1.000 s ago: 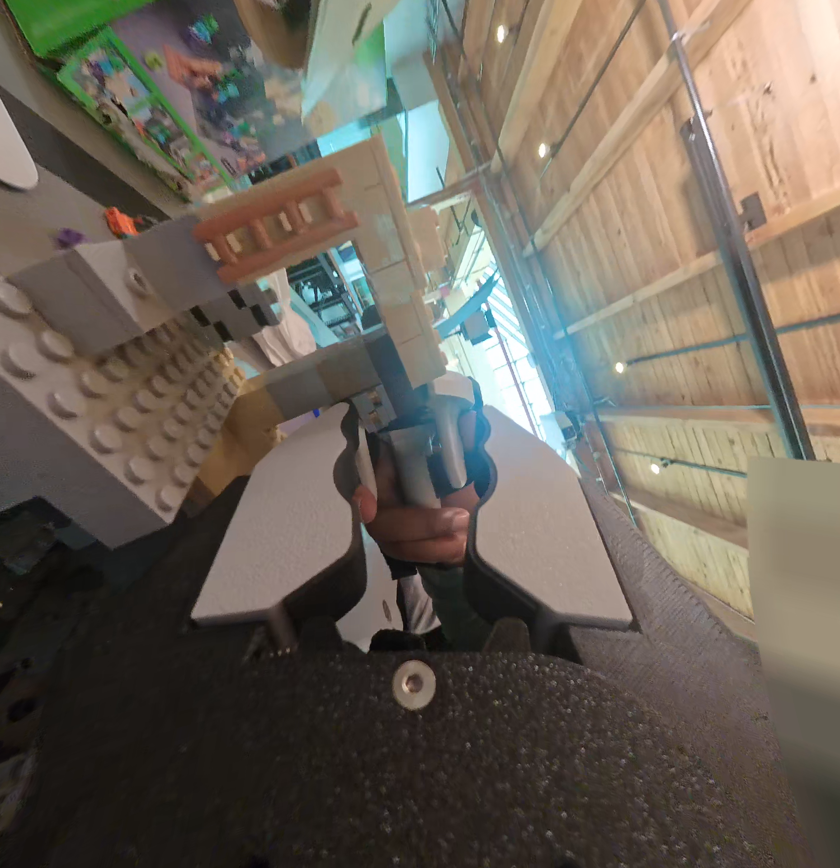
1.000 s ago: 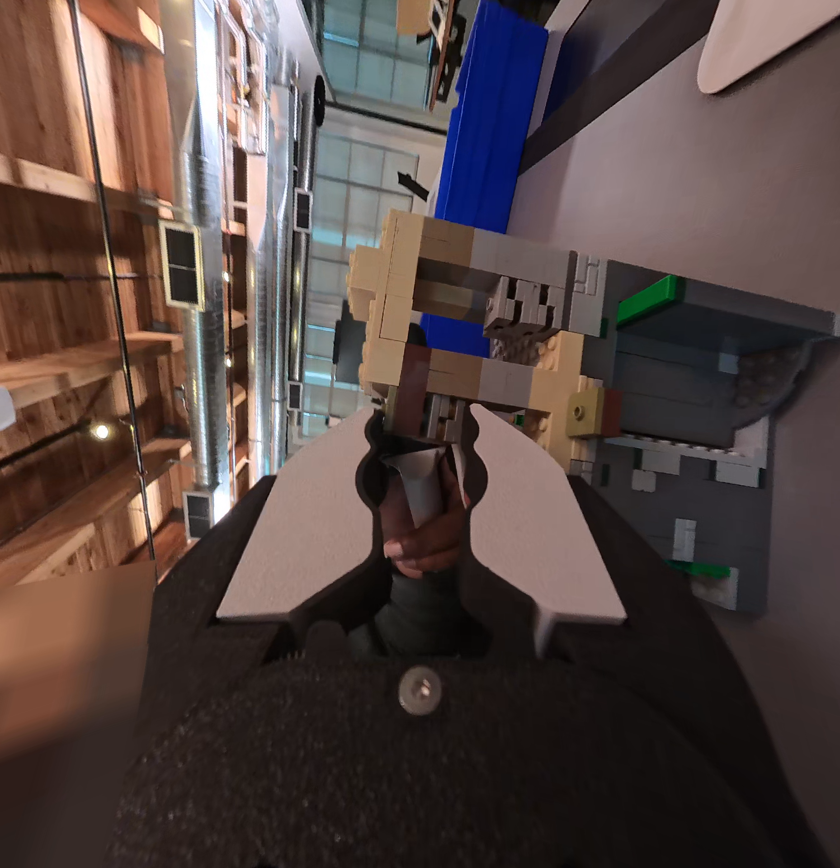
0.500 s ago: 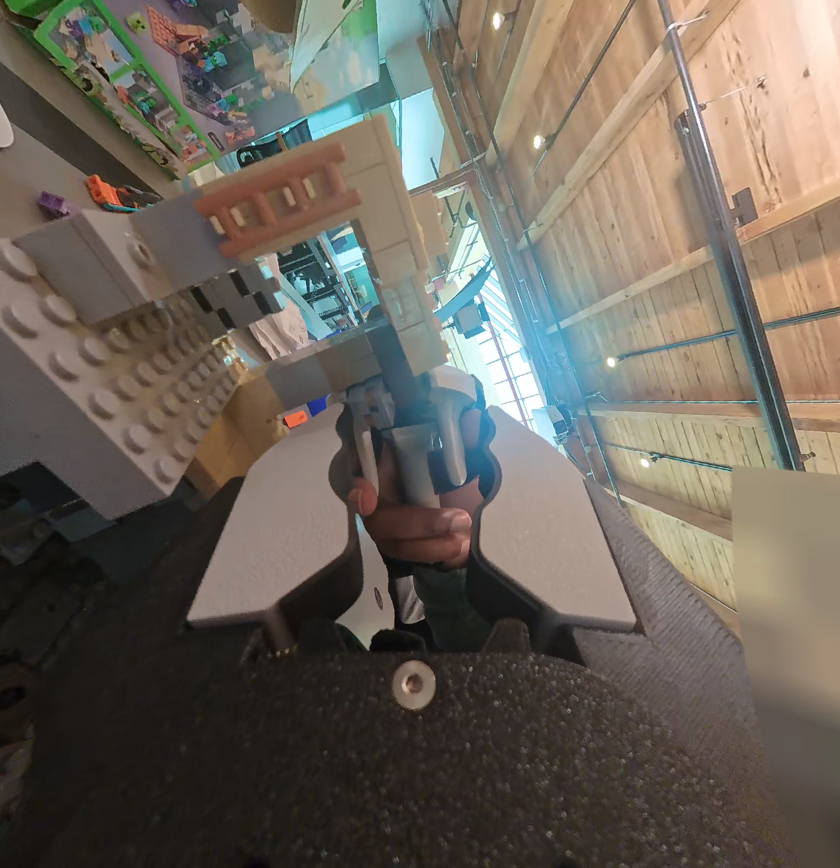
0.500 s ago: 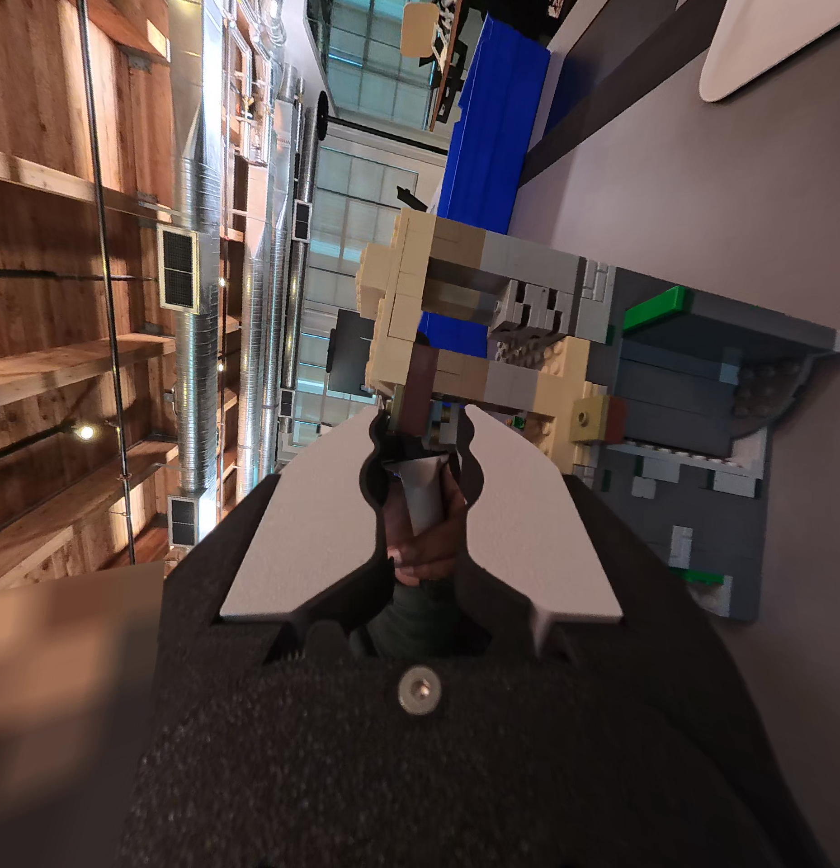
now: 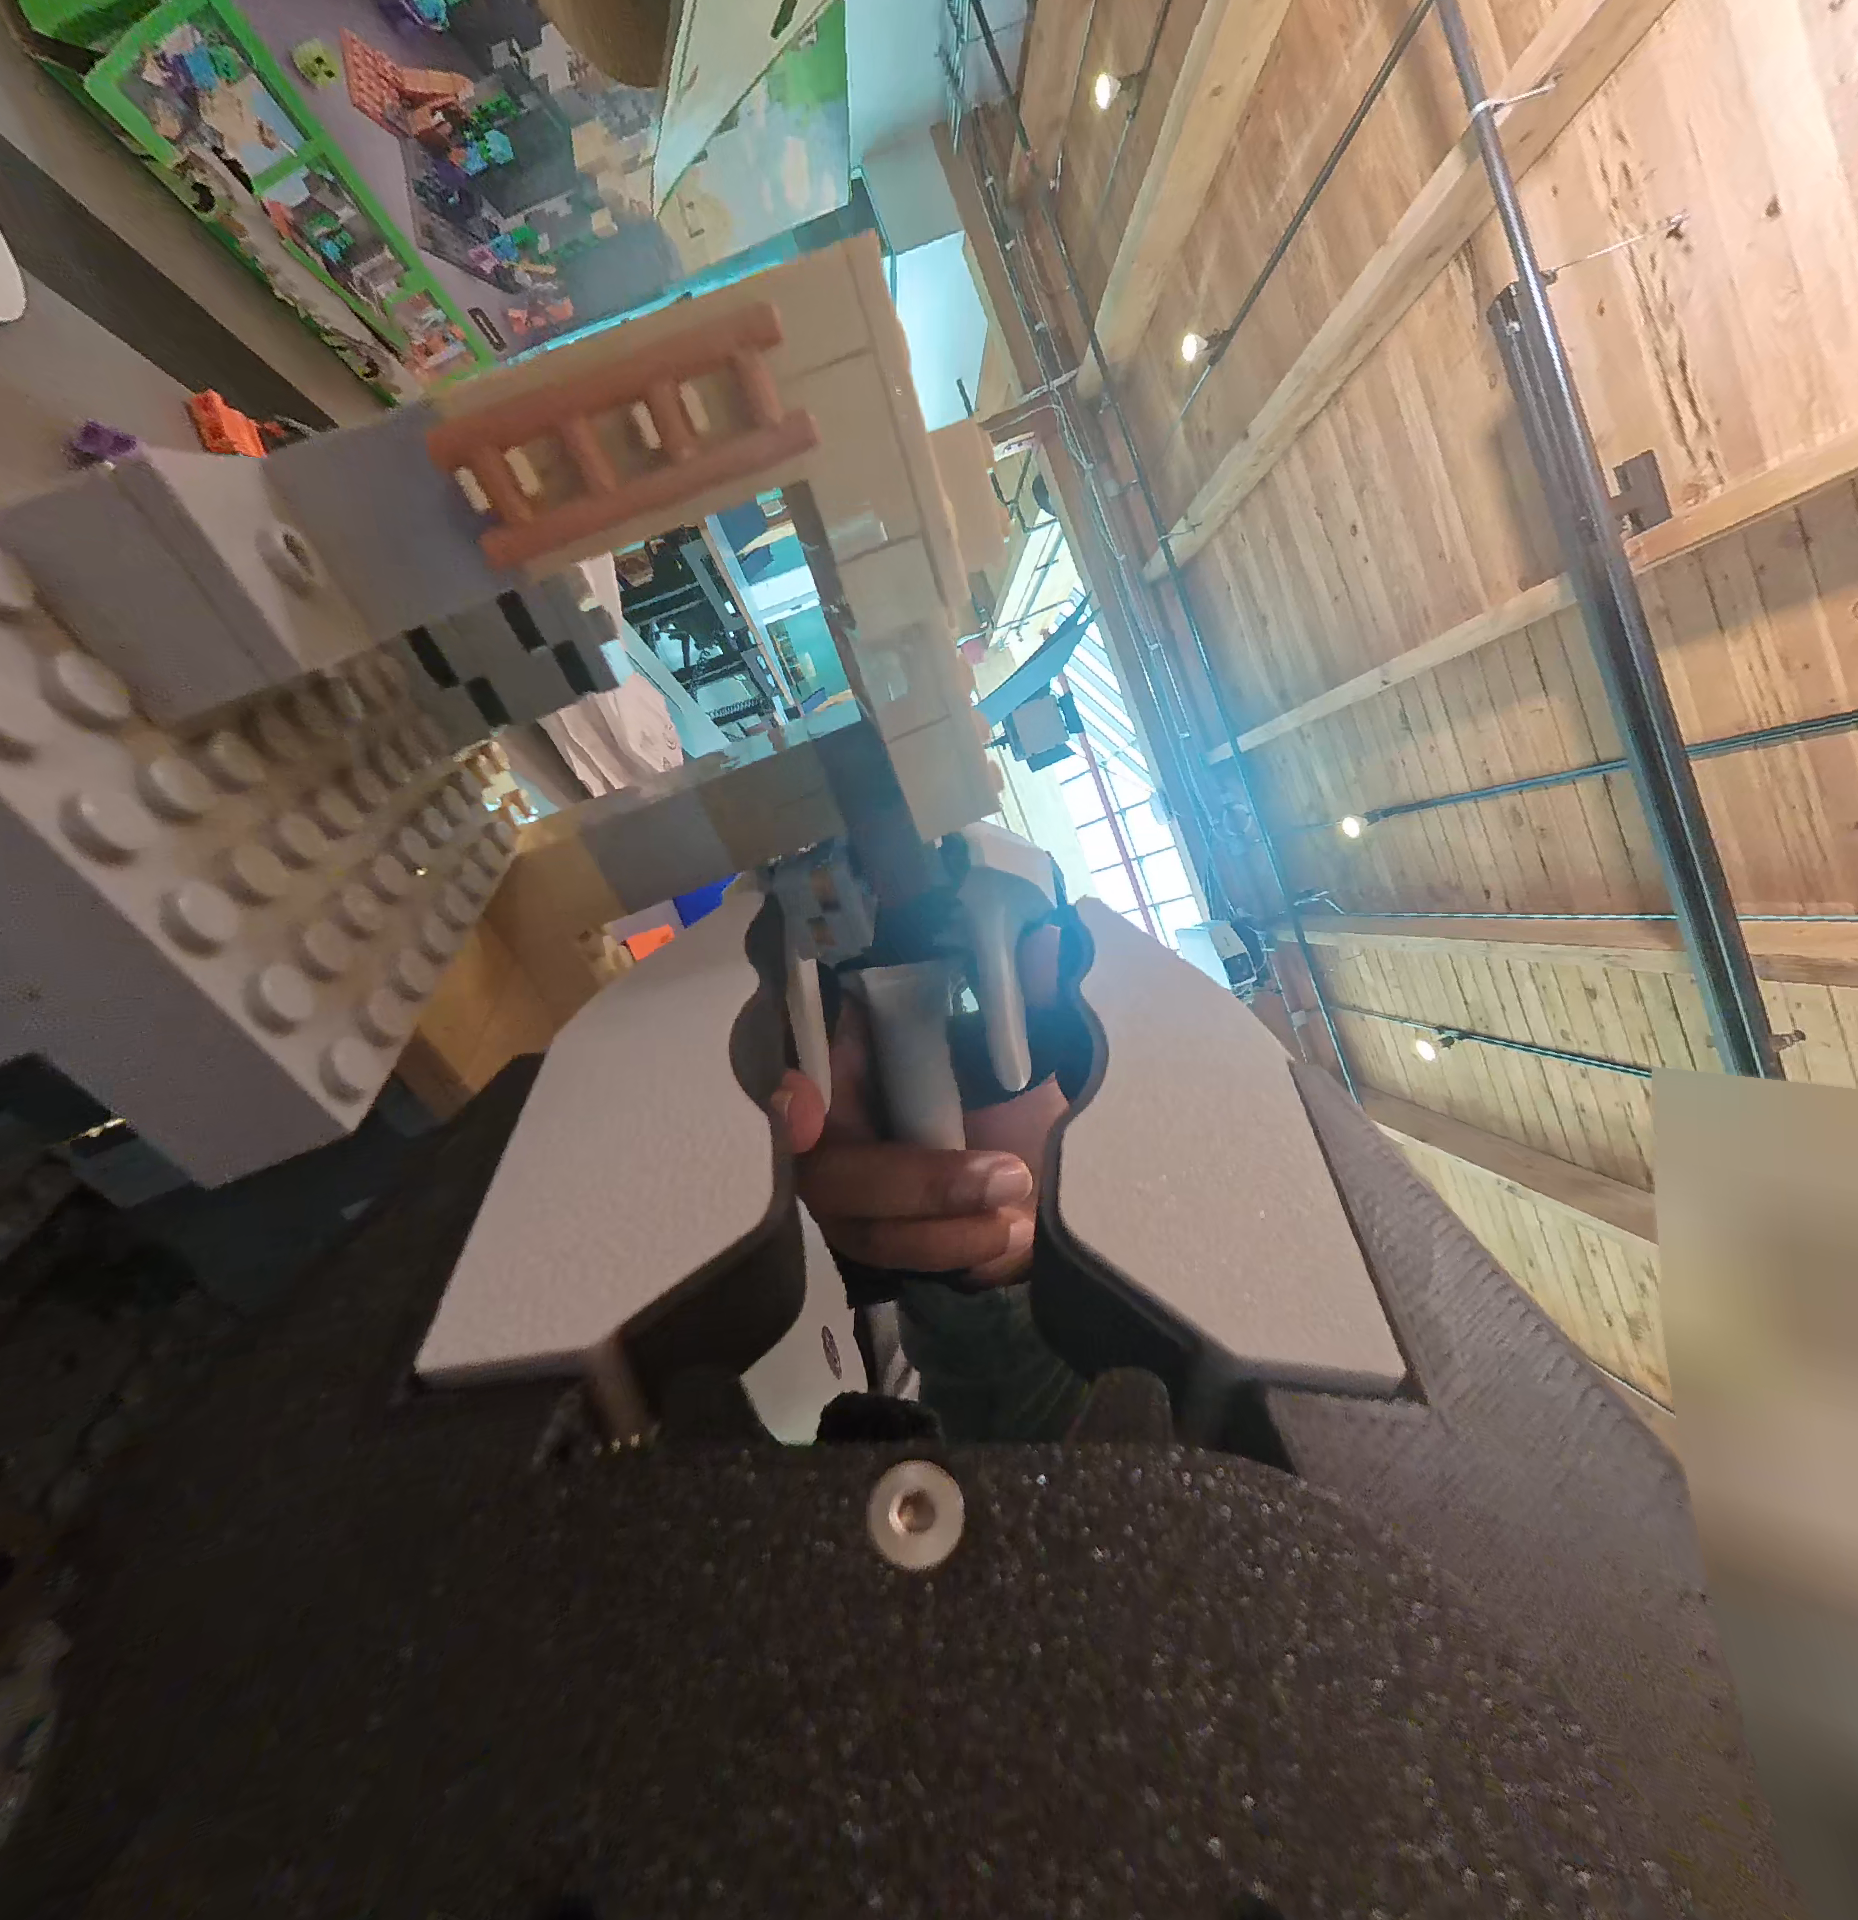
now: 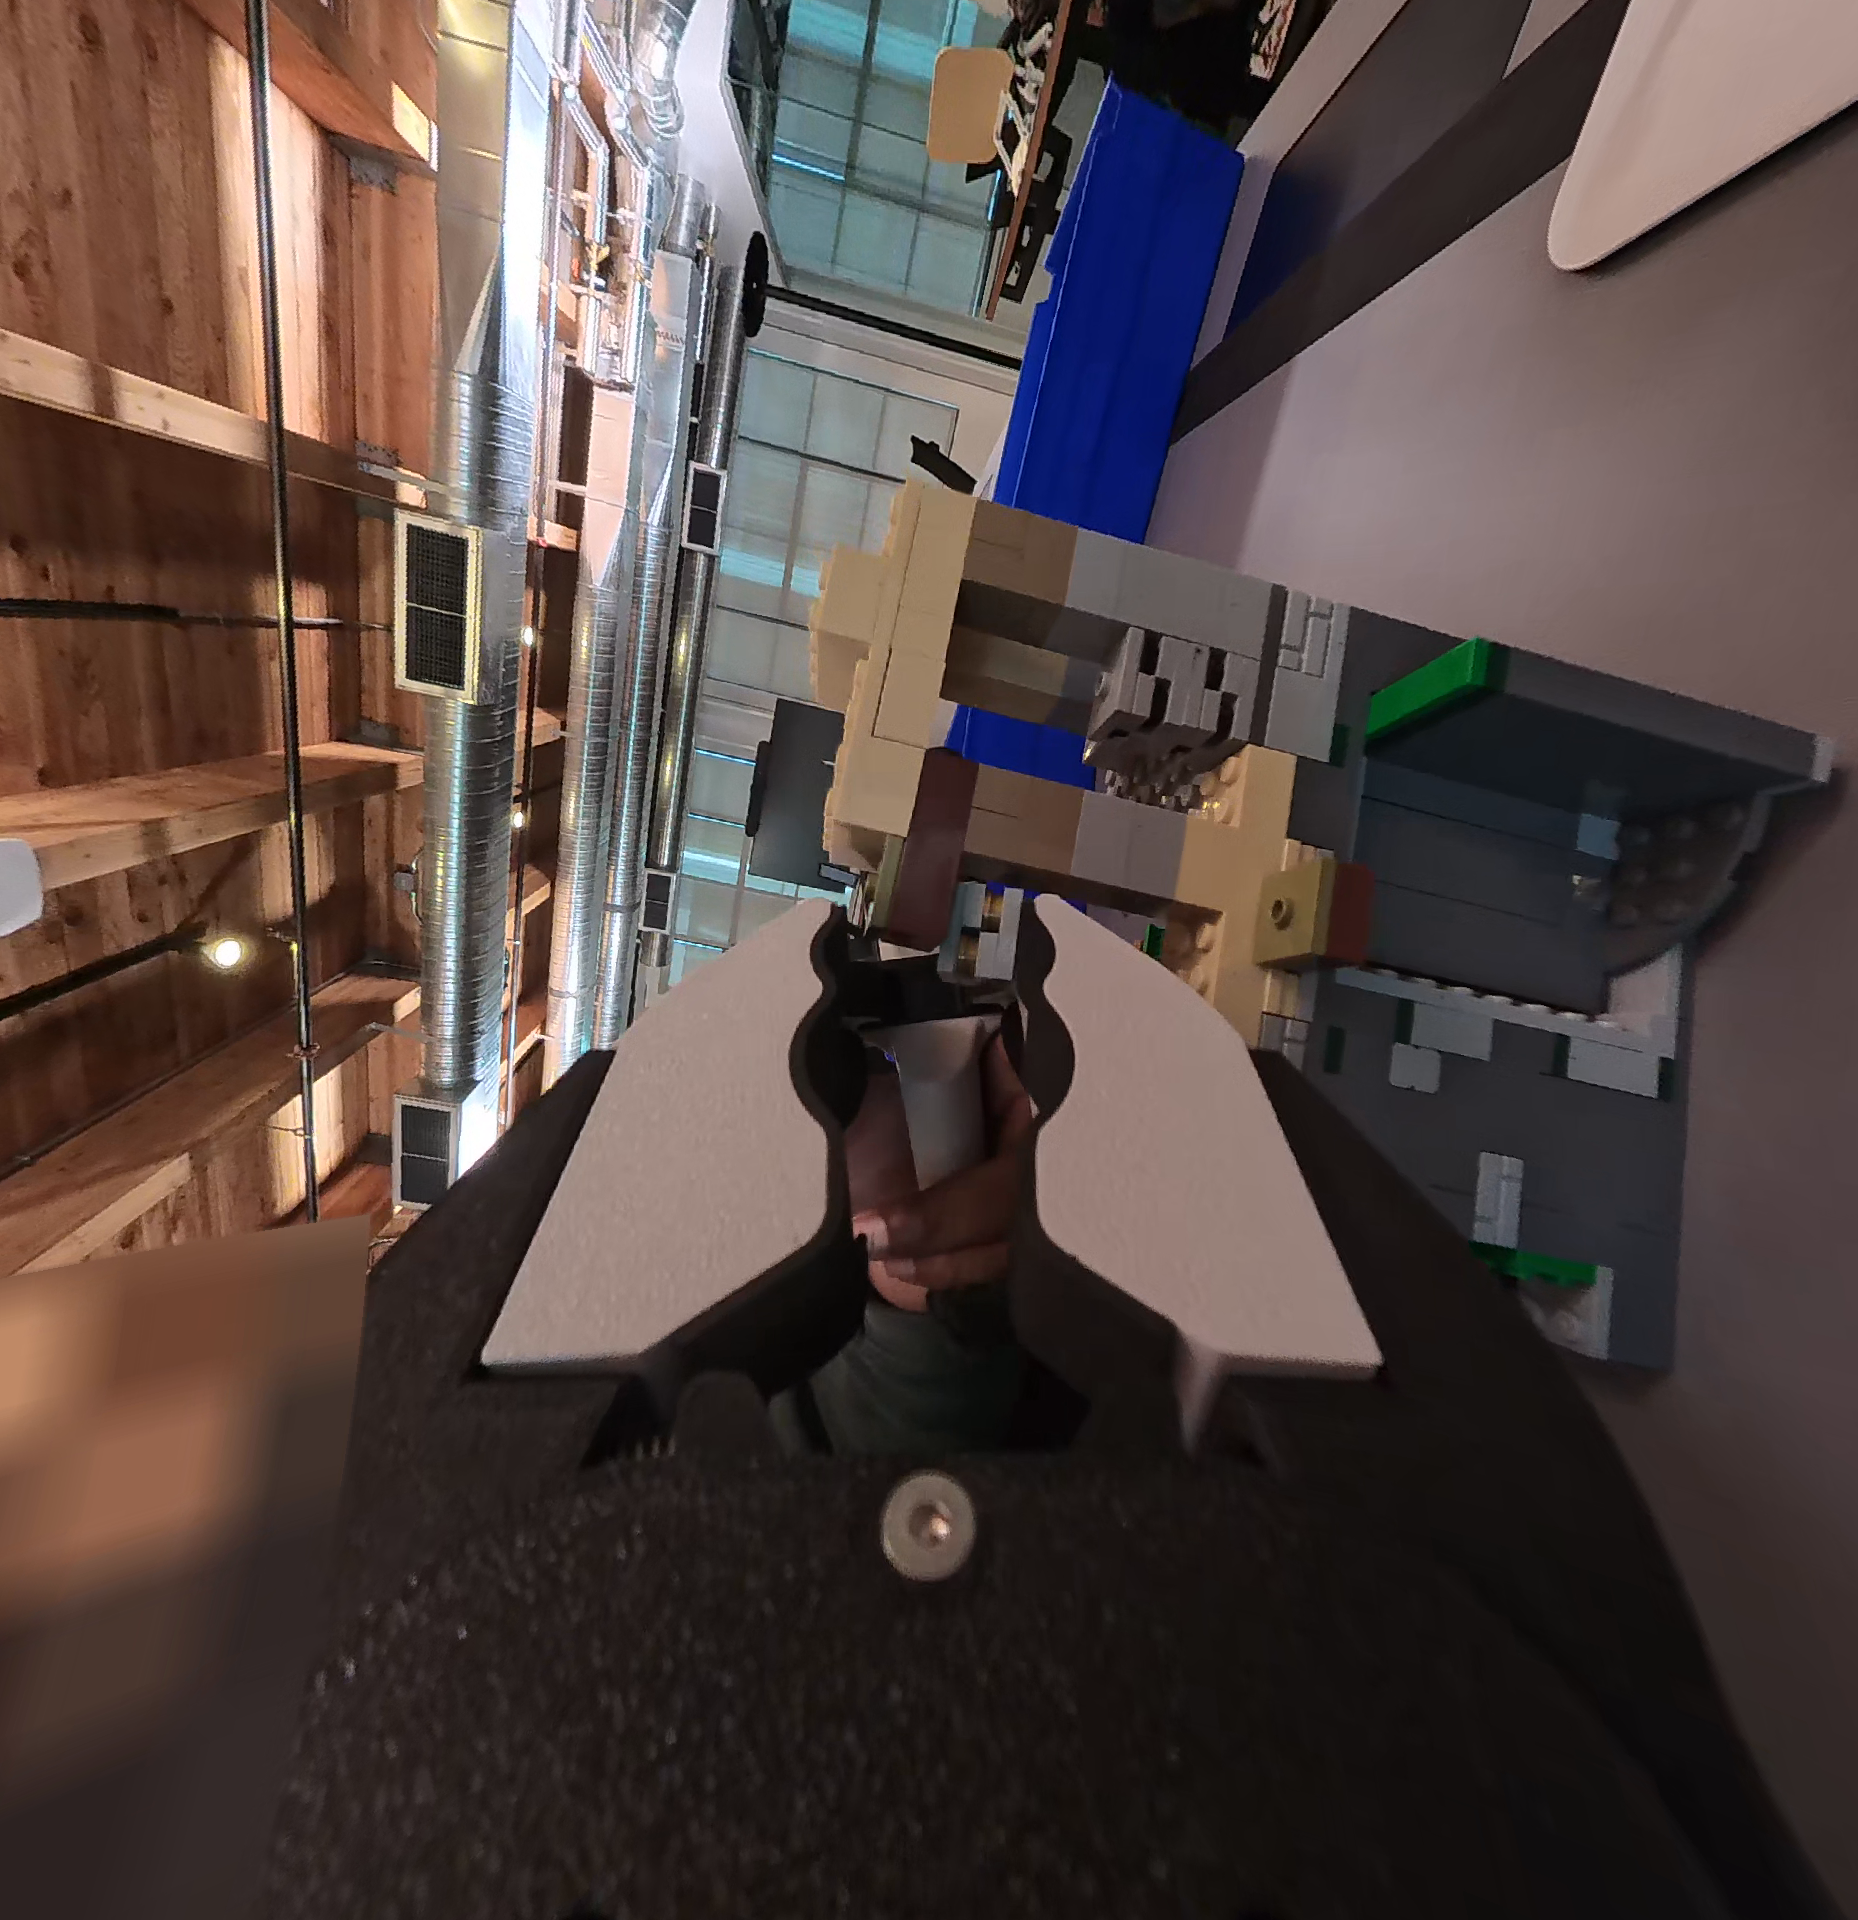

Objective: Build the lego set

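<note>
Fingers (image 5: 634, 1143) of the left gripper (image 5: 920, 920) and right gripper (image 6: 935, 914) are facing each other across the lego tower's (image 6: 1143, 831) top, slightly parted.
The tower is standing upright, long axis rising from its grey baseplate (image 6: 1590, 1143) on the table (image 6: 1527, 468). A brown brick (image 6: 930, 852) is sitting between the right tips; whether either pair is gripping, I cannot tell.
</note>
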A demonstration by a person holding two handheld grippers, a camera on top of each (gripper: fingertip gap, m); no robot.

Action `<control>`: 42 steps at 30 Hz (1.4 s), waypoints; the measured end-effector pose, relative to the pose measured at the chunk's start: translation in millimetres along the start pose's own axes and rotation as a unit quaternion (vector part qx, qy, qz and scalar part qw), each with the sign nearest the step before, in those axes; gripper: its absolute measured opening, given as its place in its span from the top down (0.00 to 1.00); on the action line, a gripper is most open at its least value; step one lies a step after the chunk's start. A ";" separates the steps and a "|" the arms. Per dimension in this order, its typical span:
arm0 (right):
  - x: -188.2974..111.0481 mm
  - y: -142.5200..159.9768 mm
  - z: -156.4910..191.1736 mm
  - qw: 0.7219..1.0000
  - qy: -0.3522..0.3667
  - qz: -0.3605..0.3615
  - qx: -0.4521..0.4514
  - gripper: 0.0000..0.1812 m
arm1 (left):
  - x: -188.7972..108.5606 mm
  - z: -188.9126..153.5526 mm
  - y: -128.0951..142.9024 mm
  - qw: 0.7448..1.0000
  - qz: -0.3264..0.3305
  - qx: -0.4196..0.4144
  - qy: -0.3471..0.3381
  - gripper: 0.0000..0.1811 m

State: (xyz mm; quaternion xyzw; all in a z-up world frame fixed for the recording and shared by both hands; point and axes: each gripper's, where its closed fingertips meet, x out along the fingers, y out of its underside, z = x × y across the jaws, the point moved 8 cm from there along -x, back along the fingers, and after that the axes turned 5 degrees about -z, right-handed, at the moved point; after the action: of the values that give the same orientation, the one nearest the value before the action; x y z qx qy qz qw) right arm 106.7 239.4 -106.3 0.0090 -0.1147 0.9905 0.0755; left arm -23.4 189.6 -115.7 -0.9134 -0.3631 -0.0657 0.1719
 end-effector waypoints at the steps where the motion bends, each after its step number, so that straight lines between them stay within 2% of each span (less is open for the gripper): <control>1: -0.3 -0.6 0.0 1.000 0.000 0.001 0.001 0.83 | 0.2 -0.2 -0.2 1.000 -0.003 0.000 -0.001 0.73; 16: 0.3 -5.9 -3.8 0.999 0.004 0.033 -0.005 0.82 | 3.4 -2.0 -0.3 0.998 -0.053 -0.034 -0.011 0.72; 28: -2.0 -1.1 -1.3 0.998 -0.007 0.060 0.003 0.82 | 3.8 -1.9 -0.6 0.998 -0.053 -0.025 -0.013 0.72; 42: -3.6 -2.0 -3.9 0.998 -0.036 0.042 0.040 0.82 | 3.9 -3.3 1.9 0.999 -0.043 -0.012 -0.020 0.71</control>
State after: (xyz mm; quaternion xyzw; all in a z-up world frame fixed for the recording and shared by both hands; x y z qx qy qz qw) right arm 110.6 241.7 -109.8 0.0432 -0.0774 0.9956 0.0290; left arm -19.3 189.7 -112.2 -0.9002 -0.4044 -0.0589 0.1503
